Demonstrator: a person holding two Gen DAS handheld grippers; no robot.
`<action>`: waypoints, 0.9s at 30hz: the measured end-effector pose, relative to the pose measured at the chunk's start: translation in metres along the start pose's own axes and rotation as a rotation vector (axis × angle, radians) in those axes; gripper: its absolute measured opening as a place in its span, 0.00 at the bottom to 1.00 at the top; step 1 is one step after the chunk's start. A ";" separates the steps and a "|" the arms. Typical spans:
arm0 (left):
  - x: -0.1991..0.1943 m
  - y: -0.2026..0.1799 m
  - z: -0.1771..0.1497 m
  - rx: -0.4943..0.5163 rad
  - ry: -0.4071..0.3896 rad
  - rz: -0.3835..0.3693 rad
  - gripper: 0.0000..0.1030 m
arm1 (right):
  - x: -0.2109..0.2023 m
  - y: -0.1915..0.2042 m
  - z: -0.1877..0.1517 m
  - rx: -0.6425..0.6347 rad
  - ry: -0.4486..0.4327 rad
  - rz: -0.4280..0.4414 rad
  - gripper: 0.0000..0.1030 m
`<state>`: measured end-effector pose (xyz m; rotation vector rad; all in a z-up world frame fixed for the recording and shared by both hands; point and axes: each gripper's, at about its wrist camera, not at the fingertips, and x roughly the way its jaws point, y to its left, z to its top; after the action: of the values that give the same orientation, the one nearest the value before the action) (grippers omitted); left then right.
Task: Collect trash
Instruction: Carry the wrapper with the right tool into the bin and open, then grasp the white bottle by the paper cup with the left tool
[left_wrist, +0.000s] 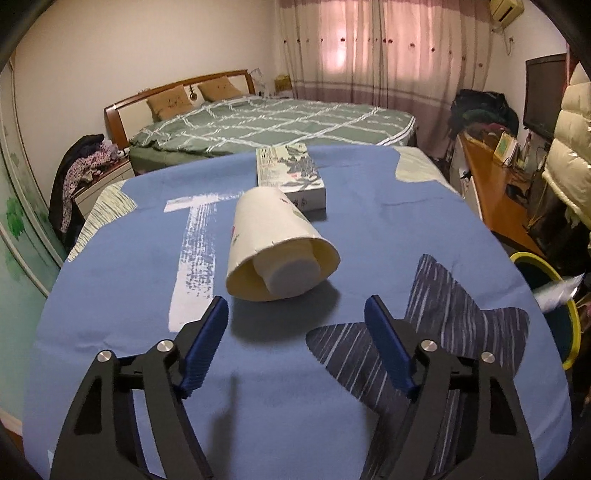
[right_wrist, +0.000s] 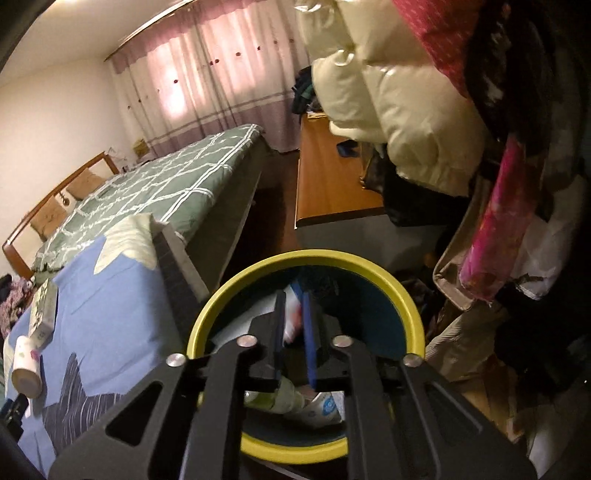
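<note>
While lying sideways, paper cup (left_wrist: 282, 248) faces open left hand-held gripper (left_wrist: 295, 310).

Paper cup (left_wrist: 282, 245): white with small printed marks, lying on its side on the blue cloth, mouth facing 5 o'clock. A second, smaller white cup (left_wrist: 290, 275) is nested inside it, base outward. A printed box sits just beyond it at 12 o'clock.

Trash bin (right_wrist: 399, 295): round, yellow-green rim, dark blue interior, standing off the cloth at 3 o'clock. Contents: white paper, a clear bottle (right_wrist: 273, 400), and a wrapper (right_wrist: 293, 314) pinched upright above them.
</note>
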<state>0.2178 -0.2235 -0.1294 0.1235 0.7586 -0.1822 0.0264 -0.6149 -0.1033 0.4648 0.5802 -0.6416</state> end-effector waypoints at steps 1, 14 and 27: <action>0.003 0.001 0.001 -0.005 0.007 0.002 0.69 | 0.001 -0.003 0.001 0.003 -0.008 -0.006 0.20; 0.037 0.008 0.015 -0.047 0.066 0.021 0.52 | 0.007 -0.014 0.004 0.037 -0.004 0.060 0.22; 0.056 0.010 0.030 -0.057 0.070 0.038 0.39 | 0.008 -0.017 0.002 0.046 0.006 0.069 0.24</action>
<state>0.2802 -0.2254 -0.1463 0.0900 0.8299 -0.1208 0.0210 -0.6319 -0.1105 0.5273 0.5535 -0.5887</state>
